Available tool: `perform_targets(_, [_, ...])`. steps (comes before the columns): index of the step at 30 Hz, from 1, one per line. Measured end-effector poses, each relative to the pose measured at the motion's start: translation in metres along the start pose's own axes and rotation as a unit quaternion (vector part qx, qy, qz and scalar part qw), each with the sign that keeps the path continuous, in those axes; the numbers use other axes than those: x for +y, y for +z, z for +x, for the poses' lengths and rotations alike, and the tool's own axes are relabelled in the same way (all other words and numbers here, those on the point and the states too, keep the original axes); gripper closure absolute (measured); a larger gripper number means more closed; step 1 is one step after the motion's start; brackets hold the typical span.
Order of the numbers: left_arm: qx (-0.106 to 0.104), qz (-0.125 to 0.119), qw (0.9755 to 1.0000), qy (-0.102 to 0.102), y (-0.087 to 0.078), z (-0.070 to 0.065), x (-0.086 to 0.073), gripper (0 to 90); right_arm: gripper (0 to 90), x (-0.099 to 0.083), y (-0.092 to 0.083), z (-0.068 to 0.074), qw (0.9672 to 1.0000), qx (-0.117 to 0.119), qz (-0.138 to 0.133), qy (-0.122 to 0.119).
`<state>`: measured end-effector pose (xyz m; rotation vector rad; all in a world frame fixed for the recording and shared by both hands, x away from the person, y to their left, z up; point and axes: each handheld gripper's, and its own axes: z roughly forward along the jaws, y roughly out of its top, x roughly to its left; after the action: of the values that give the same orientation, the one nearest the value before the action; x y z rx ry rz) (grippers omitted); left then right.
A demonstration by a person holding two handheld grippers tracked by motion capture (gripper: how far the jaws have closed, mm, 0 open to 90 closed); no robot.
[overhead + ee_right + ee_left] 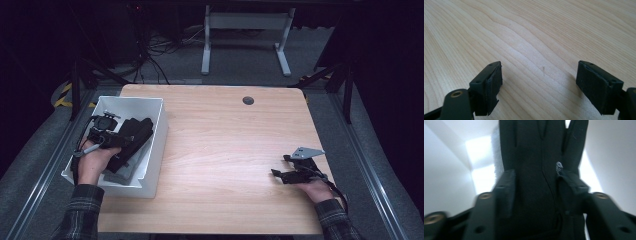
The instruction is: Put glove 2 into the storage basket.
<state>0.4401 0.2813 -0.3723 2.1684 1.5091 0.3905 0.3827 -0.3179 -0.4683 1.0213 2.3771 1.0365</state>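
Observation:
In the high view my left gripper (126,146) reaches down into a white bin (156,107) at the table's left edge. A black fabric item (134,132) lies across the bin under it. In the left gripper view that black item (536,152) runs up between the jaws of the left gripper (536,181). The jaws stand apart at its sides and I see no squeeze on it. My right gripper (279,166) rests low over the bare wood at the right. Its jaws are open in the right gripper view (539,72), with nothing between them.
A grey object (129,172) lies in the bin's near end under the black item. The wooden table (225,140) has a round cable hole (248,100) at the back. Beyond it stand a white desk frame (245,30) and floor cables.

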Motion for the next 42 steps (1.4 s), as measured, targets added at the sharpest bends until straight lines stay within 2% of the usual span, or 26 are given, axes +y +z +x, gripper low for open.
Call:
perform_targets(3, [0.004, -0.012, 0.9999, -0.002, -0.006, -0.001, 0.002, 27.2, 21.7, 0.0, 0.0, 0.0, 1.0, 0.0, 0.0, 0.0])
perform_targets(5, [0.001, -0.026, 0.9997, -0.002, -0.014, -0.004, 0.004, 23.9, 21.7, 0.0, 0.0, 0.0, 1.0, 0.0, 0.0, 0.0])
perform_targets(8, [-0.009, -0.046, 0.9989, 0.004, -0.025, -0.01, 0.01, 21.6, 21.7, 0.0, 0.0, 0.0, 1.0, 0.0, 0.0, 0.0])
perform_targets(9, [-0.009, -0.046, 0.9989, 0.004, -0.025, -0.01, 0.01, 21.1, 21.7, 0.0, 0.0, 0.0, 1.0, 0.0, 0.0, 0.0])
perform_targets(13, [-0.037, -0.079, 0.996, 0.022, -0.039, -0.029, 0.021, 19.7, 21.6, 0.0, 0.0, 0.0, 1.0, 0.0, 0.001, 0.0])
perform_targets(14, [-0.051, -0.09, 0.994, 0.035, -0.043, -0.041, 0.026, 19.3, 21.6, 0.0, 0.0, 0.0, 1.0, 0.0, 0.001, 0.0])
perform_targets(15, [-0.051, -0.09, 0.994, 0.035, -0.043, -0.041, 0.026, 19.1, 21.6, 0.0, 0.0, 0.0, 1.0, 0.0, 0.001, 0.0])
perform_targets(16, [-0.059, -0.093, 0.993, 0.042, -0.045, -0.047, 0.029, 19.1, 21.6, 0.0, 0.0, 0.0, 1.0, 0.0, 0.001, 0.0])
perform_targets(19, [-0.091, -0.106, 0.9881, 0.063, -0.046, -0.068, 0.036, 18.7, 21.6, 0.0, 0.0, 0.0, 1.0, 0.0, 0.001, 0.0])
perform_targets(21, [-0.101, -0.11, 0.9856, 0.079, -0.045, -0.084, 0.04, 18.7, 21.6, 0.0, 0.0, 0.0, 1.0, 0.0, 0.001, 0.0])
perform_targets(24, [-0.116, -0.116, 0.9822, 0.091, -0.043, -0.101, 0.044, 18.6, 21.5, 0.0, 0.0, 0.0, 1.0, 0.0, 0.001, 0.0])
perform_targets(26, [-0.127, -0.12, 0.9792, 0.104, -0.041, -0.114, 0.047, 18.6, 21.4, 0.0, 0.0, 0.0, 1.0, 0.0, 0.001, 0.0])
perform_targets(32, [-0.154, -0.122, 0.9721, 0.128, -0.03, -0.15, 0.05, 18.4, 21.3, 0.0, 0.0, 0.001, 1.0, 0.0, 0.001, 0.0])
perform_targets(33, [-0.16, -0.124, 0.97, 0.134, -0.024, -0.161, 0.049, 18.4, 21.1, 0.0, 0.0, 0.001, 1.0, 0.001, 0.002, 0.0])
perform_targets(34, [-0.16, -0.124, 0.97, 0.134, -0.024, -0.161, 0.049, 18.4, 21.1, 0.0, 0.0, 0.001, 1.0, 0.001, 0.002, 0.0])
perform_targets(39, [-0.176, -0.118, 0.9654, 0.151, -0.008, -0.185, 0.043, 18.4, 20.8, 0.0, 0.0, 0.001, 1.0, 0.002, 0.002, 0.0])
perform_targets(40, [-0.181, -0.115, 0.9642, 0.157, -0.001, -0.193, 0.04, 18.4, 20.6, 0.0, 0.0, 0.001, 1.0, 0.002, 0.002, -0.001])
perform_targets(42, [-0.182, -0.111, 0.9636, 0.161, 0.004, -0.198, 0.038, 18.5, 20.6, 0.0, 0.0, 0.001, 1.0, 0.002, 0.002, -0.001])
